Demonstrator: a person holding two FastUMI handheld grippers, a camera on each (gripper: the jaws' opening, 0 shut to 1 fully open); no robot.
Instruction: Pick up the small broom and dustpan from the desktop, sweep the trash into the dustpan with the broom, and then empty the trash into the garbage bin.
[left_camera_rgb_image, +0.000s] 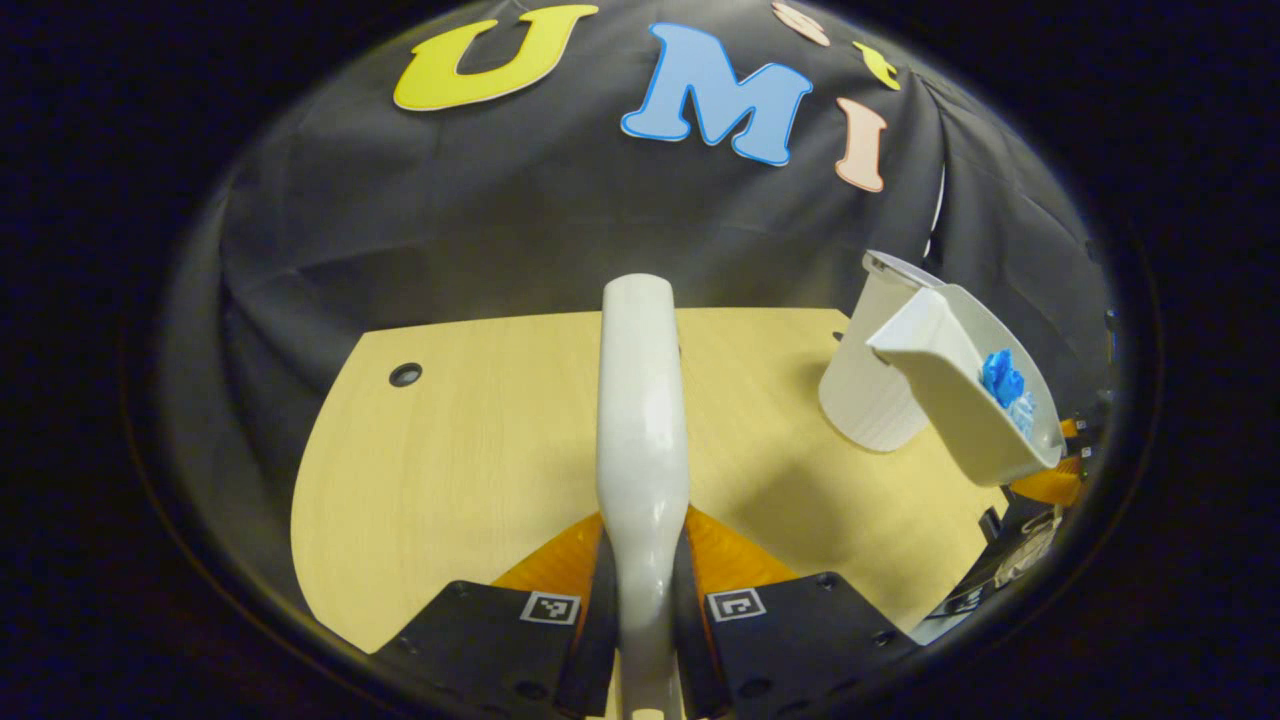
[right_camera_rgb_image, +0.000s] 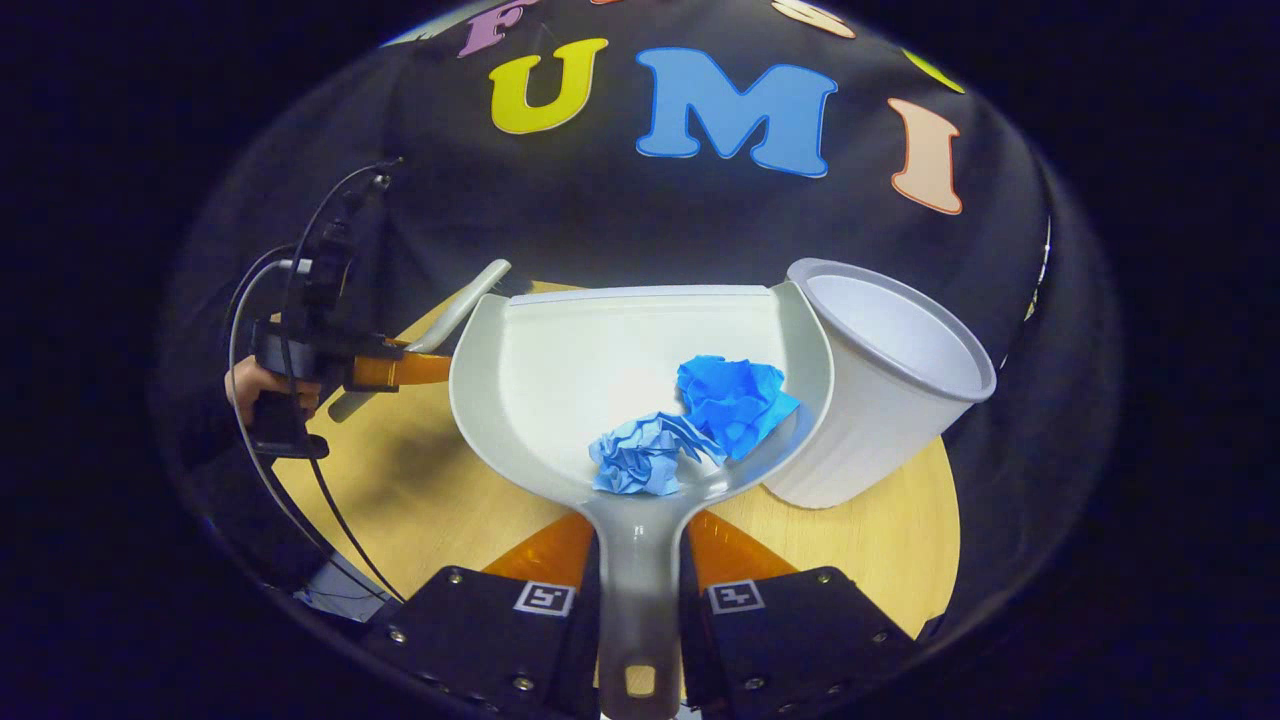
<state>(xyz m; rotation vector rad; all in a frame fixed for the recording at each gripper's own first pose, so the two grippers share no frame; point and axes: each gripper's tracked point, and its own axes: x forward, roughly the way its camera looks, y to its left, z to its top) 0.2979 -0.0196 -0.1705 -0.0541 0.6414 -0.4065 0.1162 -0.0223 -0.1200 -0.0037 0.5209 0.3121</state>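
Dustpan loaded, held up beside the bin — broom off to the left.

Right hand-held gripper (right_camera_rgb_image: 640, 600) pinches the dustpan (right_camera_rgb_image: 560, 370) handle; two crumpled blue paper balls (right_camera_rgb_image: 735, 395) lie in the pan, its rim just beside the white bin (right_camera_rgb_image: 890, 400) on the desk (right_camera_rgb_image: 440, 500). Left hand-held gripper (left_camera_rgb_image: 645, 600) pinches the broom (left_camera_rgb_image: 642, 400) handle — held over the desk, well apart from the bin.

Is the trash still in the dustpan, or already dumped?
Still in: two crumpled blue paper balls lie in the dustpan, beside the bin.
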